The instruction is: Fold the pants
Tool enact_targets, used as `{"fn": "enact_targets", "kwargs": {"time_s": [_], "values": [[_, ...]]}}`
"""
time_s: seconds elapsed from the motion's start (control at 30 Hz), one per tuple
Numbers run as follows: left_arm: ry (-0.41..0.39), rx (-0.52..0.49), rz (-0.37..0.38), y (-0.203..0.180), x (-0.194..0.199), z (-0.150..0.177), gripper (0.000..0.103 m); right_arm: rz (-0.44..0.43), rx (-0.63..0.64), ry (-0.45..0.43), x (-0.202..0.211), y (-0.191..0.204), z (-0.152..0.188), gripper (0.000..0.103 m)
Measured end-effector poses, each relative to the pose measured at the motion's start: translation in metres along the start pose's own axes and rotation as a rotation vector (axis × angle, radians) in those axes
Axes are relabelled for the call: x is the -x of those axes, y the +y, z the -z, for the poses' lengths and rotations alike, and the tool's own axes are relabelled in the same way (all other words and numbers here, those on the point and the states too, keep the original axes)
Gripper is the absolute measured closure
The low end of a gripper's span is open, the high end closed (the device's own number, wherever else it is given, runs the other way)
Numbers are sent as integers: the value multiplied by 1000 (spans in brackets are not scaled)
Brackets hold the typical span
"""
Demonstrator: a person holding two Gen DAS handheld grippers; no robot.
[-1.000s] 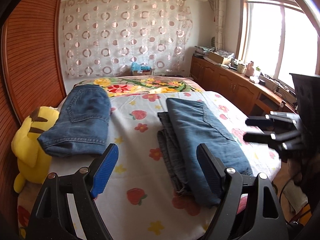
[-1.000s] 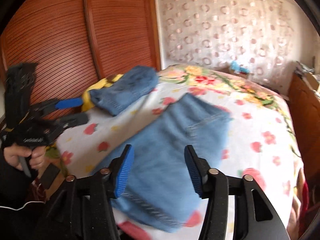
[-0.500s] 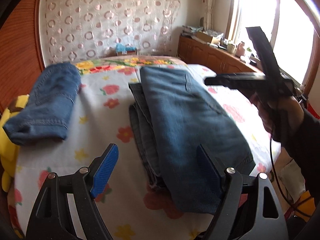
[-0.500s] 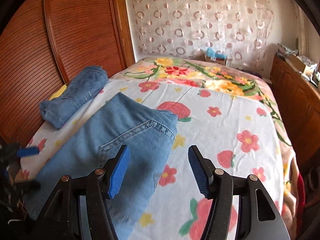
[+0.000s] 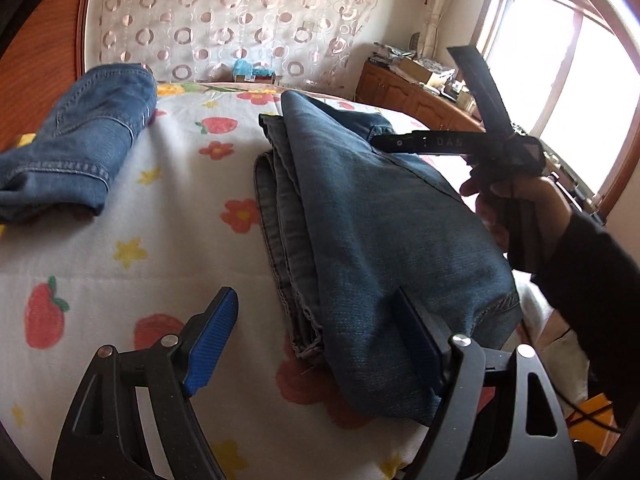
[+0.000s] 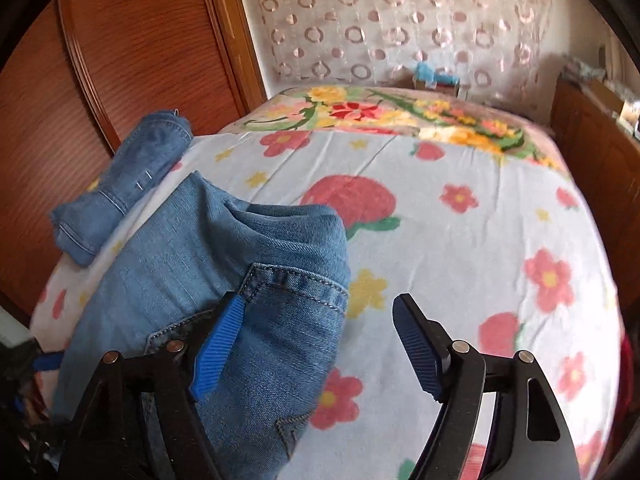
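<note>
The blue jeans (image 5: pixel 380 216) lie folded lengthwise on the bed, hem end toward me in the left wrist view. My left gripper (image 5: pixel 316 312) hovers just over that hem end. Its jaws are wide and closing slightly, the right finger (image 5: pixel 420 344) in front of the denim, and nothing is pinched. My right gripper (image 6: pixel 318 308) is over the waistband end of the jeans (image 6: pixel 256 264). Its jaws are opening, with the waistband corner between the pads but not pressed. In the left wrist view the right gripper (image 5: pixel 376 140) is held side-on by a hand (image 5: pixel 516 208) above the far end.
A second pair of jeans (image 5: pixel 80 136), folded small (image 6: pixel 128 192), lies at the bed's left edge. The flowered bedspread (image 5: pixel 160 248) covers the bed. A wooden wardrobe (image 6: pixel 120 60) stands left and a low cabinet (image 5: pixel 416 100) under the window stands right.
My left gripper has sunk closer to the hem end. My right gripper has swung from the near side of the jeans to the waistband end, and its jaws have widened.
</note>
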State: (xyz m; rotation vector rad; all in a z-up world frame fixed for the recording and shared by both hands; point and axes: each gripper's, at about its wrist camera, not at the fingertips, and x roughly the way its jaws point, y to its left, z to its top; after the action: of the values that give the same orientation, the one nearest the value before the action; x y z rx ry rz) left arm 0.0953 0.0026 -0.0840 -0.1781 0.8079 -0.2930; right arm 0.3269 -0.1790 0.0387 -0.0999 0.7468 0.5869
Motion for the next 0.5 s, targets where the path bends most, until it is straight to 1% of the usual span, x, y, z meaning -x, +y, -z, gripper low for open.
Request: {"fn": "enact_targets", "kwargs": {"time_s": [0.03,0.07,0.1,0.13,0.2,0.27,0.3,0.33,0.37,0.4,0.43,0.47,0.5], "values": [[1,5,13,0,1,0,32,-13,-13,7,-2,-1,1,24],[2,13,40,-1,2,1,35,-23,-21,5,-3,-1,1,24],[1,15,55,-3,3,2,42,-28,-25,0,-3,-3,2,24],[0,13,63,-4,3,3,45,-37,-33,2,-4,-5,2,24],[-2,16,72,-6,2,3,45,-55,-55,10,-4,-9,3,24],[4,48,100,-1,-1,2,45,-60,-55,11,-4,-10,3,25],[6,69,116,2,-1,3,45,-64,-53,15,-5,-9,3,28],[5,78,124,5,-1,2,45,-79,-54,20,-6,-9,2,33],[2,82,130,5,-1,2,47,-96,-57,27,-6,-9,2,37],[-1,81,132,5,-1,2,47,-116,-60,34,-7,-8,2,46],[-3,78,134,4,-2,2,51,-131,-63,40,-8,-8,2,50],[-10,73,141,3,-1,1,58,-129,-62,41,-8,-7,2,51],[-13,69,149,3,0,0,63,-132,-60,40,-8,-6,2,56]]}}
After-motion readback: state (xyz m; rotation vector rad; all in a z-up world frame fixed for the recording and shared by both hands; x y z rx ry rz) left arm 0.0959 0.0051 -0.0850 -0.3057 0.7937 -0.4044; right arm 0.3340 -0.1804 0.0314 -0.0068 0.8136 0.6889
